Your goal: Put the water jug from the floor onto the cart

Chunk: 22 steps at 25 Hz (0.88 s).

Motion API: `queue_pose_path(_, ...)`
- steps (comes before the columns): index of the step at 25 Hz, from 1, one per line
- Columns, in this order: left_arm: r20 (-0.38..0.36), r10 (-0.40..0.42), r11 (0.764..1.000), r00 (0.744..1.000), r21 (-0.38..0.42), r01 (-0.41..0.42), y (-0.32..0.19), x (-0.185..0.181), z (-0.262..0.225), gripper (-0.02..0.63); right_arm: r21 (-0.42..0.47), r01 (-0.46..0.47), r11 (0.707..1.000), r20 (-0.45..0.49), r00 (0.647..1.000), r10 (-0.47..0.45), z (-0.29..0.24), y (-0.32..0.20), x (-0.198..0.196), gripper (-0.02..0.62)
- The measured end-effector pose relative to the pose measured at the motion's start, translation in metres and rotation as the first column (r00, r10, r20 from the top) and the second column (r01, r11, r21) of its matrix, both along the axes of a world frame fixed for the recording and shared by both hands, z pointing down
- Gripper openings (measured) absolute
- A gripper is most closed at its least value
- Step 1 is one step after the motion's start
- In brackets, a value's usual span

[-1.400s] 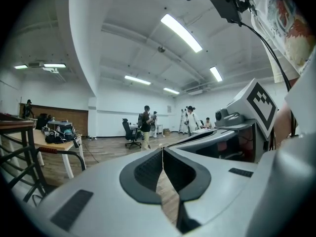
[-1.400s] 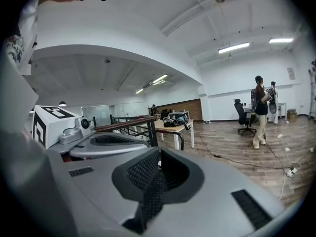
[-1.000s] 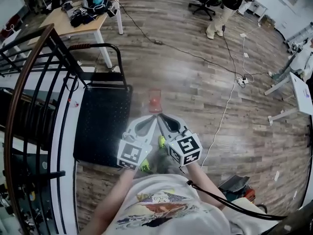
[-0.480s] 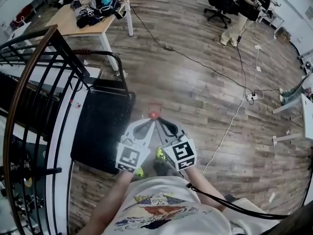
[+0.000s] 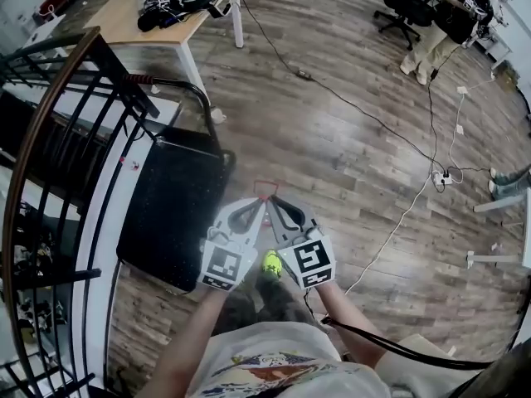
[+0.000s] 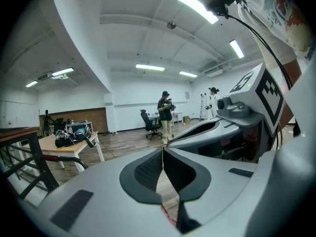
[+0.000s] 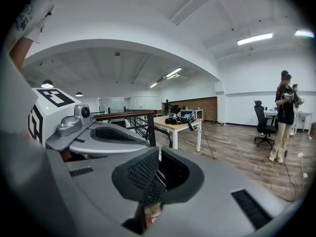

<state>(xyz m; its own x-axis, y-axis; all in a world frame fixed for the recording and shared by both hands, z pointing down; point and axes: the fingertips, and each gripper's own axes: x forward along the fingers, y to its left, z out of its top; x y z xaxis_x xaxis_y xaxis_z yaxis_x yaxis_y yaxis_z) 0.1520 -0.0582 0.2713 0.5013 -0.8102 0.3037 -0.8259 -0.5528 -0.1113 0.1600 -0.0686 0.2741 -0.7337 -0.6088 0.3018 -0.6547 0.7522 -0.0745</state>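
Table (image 5: 124, 25) has shifted right; beside the cart (image 5: 174, 210), left hand-held gripper (image 5: 260, 205) and right hand-held gripper (image 5: 273, 203) stay closed.

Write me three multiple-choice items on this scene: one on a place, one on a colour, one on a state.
1. In the head view, where does the cart stand from the left tongs and right tongs?
A. left of them
B. right of them
C. behind the person holding them
2. The cart's deck is:
A. red
B. black
C. white
3. The jaws of the two tongs are:
A. wide apart
B. shut
C. one pair open, one shut
Key: 1 A, its deck lies at the picture's left of them; 2 B, the deck shows black; 3 B, each gripper view shows its pads meeting.
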Motion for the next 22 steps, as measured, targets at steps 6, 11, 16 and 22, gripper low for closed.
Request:
queue_pose_path(6,0.02,0.0,1.0,1.0,-0.021,0.0,-0.042,0.001,0.056,0.012,-0.021,-0.027,0.999,0.001,1.0,0.027,0.051,-0.042,0.001,0.022)
queue_pose_path(11,0.009,-0.009,1.0,1.0,-0.011,0.009,-0.063,-0.009,0.091,0.014,-0.042,-0.061,0.997,0.016,0.998,0.062,0.088,-0.061,-0.007,0.023)
queue_pose_path(16,0.001,0.003,1.0,1.0,-0.011,-0.003,-0.072,-0.019,0.124,0.014,-0.055,-0.091,0.994,0.01,0.996,0.092,0.124,-0.07,-0.015,0.023)
queue_pose_path(22,0.006,0.022,1.0,1.0,-0.007,-0.022,-0.074,-0.021,0.163,0.014,-0.075,-0.106,0.992,-0.026,0.994,0.105,0.173,-0.066,-0.02,0.023)
